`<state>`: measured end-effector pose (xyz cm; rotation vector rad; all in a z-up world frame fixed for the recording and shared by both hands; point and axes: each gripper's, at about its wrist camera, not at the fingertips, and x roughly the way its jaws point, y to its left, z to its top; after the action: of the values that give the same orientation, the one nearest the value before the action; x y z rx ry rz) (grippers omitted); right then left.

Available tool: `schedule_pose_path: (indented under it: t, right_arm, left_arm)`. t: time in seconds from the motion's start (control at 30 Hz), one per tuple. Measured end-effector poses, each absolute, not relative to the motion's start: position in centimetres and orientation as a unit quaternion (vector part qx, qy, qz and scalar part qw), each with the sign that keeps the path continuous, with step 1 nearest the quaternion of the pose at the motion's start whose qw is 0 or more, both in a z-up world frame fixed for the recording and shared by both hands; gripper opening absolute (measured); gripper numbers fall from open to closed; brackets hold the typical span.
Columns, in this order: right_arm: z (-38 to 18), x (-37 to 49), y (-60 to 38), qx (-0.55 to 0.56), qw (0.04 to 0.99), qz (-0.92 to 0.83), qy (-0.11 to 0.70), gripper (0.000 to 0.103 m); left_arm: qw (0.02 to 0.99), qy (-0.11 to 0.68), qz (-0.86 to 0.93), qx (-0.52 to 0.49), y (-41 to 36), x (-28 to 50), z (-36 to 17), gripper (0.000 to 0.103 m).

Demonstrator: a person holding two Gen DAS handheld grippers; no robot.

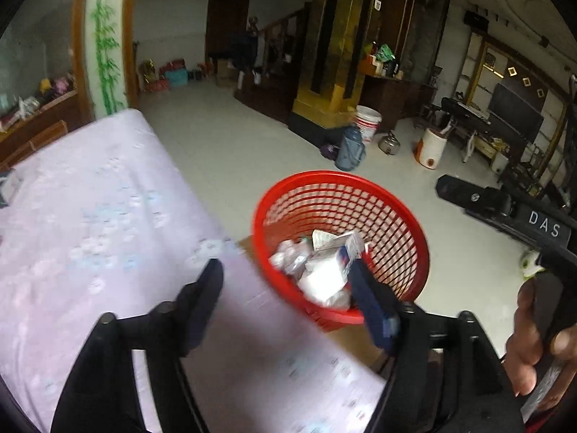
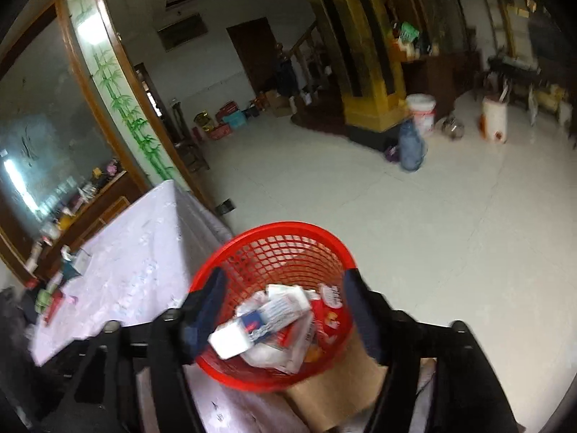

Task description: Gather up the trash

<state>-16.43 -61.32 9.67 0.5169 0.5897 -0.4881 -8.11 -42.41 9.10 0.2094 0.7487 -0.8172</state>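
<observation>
A red mesh basket (image 1: 342, 198) (image 2: 281, 241) stands beside the table on a brown cardboard box (image 2: 335, 386). Inside lies trash: a white carton with a blue and red print (image 2: 259, 321), crumpled white wrappers (image 1: 321, 278) and a red packet (image 2: 330, 310). My left gripper (image 1: 285, 288) is open above the table's edge, its right finger over the basket's near rim. My right gripper (image 2: 285, 310) is open directly over the basket, fingers straddling the trash, nothing between them. The right-hand gripper's body (image 1: 541, 223) shows at the right in the left wrist view, with a hand (image 1: 530, 342) on it.
The table wears a pale lilac flowered cloth (image 1: 90, 216) (image 2: 137, 270). Small items (image 2: 61, 281) lie at its far left end. White tiled floor (image 2: 414, 216) spreads behind the basket. A blue jug (image 1: 349, 148), white buckets (image 1: 368, 122) and a kettle (image 1: 389, 144) stand near a yellow pillar (image 1: 324, 101).
</observation>
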Motion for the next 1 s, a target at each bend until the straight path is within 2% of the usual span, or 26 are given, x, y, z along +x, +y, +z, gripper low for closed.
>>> schedule_pose_path:
  t: [0.07, 0.13, 0.23, 0.63, 0.87, 1.0]
  right_arm:
    - [9.7, -17.0, -59.6, 0.226, 0.898, -0.247, 0.286, 0.089]
    - [9.7, -17.4, -57.5, 0.206, 0.898, -0.255, 0.293, 0.091]
    - [9.5, -18.2, -54.5, 0.179, 0.898, -0.264, 0.302, 0.092]
    - [8.2, -21.0, -44.1, 0.109, 0.906, -0.285, 0.292, 0.096]
    - [7.9, -21.2, -41.1, 0.085, 0.911, -0.281, 0.291, 0.096]
    - [7.8, -21.0, -40.6, 0.081, 0.913, -0.274, 0.292, 0.096]
  left_arm:
    - [0.853, 0.341, -0.38, 0.106, -40.3, -9.0, 9.3, 0.076]
    - [0.859, 0.332, -0.374, 0.108, -38.5, -9.9, 9.4, 0.078]
    - [0.87, 0.32, -0.359, 0.104, -34.6, -11.0, 9.3, 0.085]
    - [0.909, 0.291, -0.279, 0.106, -23.3, -16.5, 6.6, 0.09]
    - [0.931, 0.273, -0.225, 0.088, -20.2, -18.3, 6.4, 0.096]
    - [0.935, 0.268, -0.202, 0.115, -20.5, -19.1, 6.3, 0.098]
